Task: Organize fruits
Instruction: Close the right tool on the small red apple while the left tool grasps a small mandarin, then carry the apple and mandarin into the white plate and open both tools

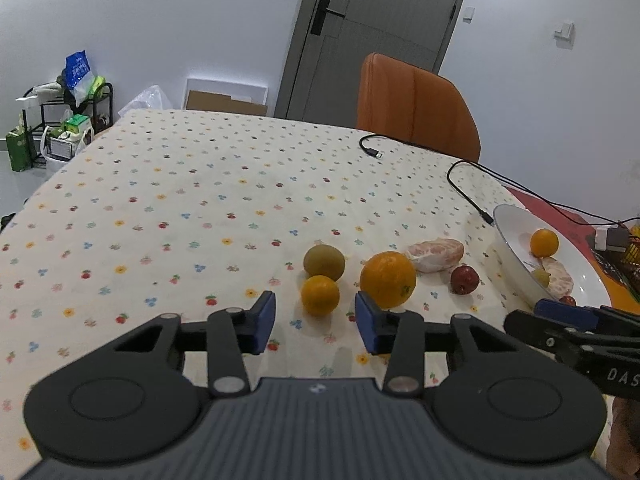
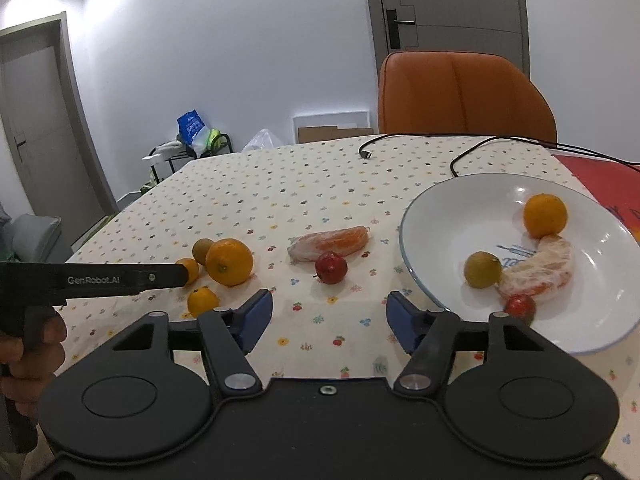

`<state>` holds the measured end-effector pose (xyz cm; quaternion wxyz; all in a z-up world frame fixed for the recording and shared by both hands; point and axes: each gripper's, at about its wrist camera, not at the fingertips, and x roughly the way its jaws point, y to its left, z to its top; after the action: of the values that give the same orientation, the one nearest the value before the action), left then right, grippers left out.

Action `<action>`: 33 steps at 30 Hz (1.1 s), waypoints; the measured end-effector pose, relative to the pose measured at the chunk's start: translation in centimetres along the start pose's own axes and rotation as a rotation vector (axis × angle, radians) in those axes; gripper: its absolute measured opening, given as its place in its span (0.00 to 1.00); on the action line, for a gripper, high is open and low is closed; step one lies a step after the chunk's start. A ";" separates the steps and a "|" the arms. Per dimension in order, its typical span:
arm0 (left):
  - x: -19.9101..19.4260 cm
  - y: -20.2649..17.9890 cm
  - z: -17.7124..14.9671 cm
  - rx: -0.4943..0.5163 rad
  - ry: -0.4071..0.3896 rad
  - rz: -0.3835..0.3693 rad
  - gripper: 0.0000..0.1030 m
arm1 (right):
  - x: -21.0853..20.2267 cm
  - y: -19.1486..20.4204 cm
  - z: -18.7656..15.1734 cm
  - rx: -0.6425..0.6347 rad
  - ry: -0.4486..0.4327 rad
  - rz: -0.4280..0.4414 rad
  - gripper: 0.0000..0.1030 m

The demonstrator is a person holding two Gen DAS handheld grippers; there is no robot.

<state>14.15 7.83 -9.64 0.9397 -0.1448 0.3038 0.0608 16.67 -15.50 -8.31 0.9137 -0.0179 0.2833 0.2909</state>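
On the flowered tablecloth lie a big orange (image 1: 388, 279) (image 2: 229, 261), a small orange (image 1: 320, 295), a green-brown fruit (image 1: 324, 262), a wrapped pomelo piece (image 2: 330, 243) and a small red fruit (image 2: 331, 267). My left gripper (image 1: 315, 318) is open just short of the small orange. Seen from the right wrist, a second small orange (image 2: 203, 301) lies nearer. The white plate (image 2: 412, 248) holds an orange (image 2: 545, 216), a green fruit (image 2: 482, 269), a pomelo piece (image 2: 540, 272) and a red fruit (image 2: 520, 308). My right gripper (image 2: 330, 316) is open and empty, near the plate's front-left rim.
Two black cables (image 1: 464, 192) trail across the far right of the table. An orange chair (image 2: 464, 92) stands behind the table's far edge. A red mat (image 2: 600, 176) lies beyond the plate. A hand (image 2: 28, 344) holds the left gripper's handle.
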 end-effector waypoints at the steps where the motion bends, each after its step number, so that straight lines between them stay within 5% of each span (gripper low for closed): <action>1: 0.3 0.0 0.1 -0.002 0.005 -0.002 0.40 | 0.3 0.0 0.1 -0.003 0.002 -0.003 0.60; 9: 1.7 0.0 0.9 0.007 0.034 -0.010 0.21 | 2.0 0.0 1.0 -0.008 0.015 -0.011 0.55; 24: 1.1 1.7 2.3 -0.043 0.003 -0.034 0.21 | 4.8 1.7 2.2 -0.064 0.041 -0.050 0.44; 29: 1.2 1.9 2.6 -0.069 0.002 -0.041 0.21 | 6.1 2.3 2.2 -0.083 0.068 -0.081 0.21; 33: 0.6 1.4 3.0 -0.056 -0.019 -0.051 0.21 | 5.6 2.8 2.2 -0.097 0.046 -0.055 0.21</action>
<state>16.05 10.12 -7.99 0.9394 -0.1780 0.2892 0.0467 20.04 -9.83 -9.06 0.9126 -0.0766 0.2894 0.2785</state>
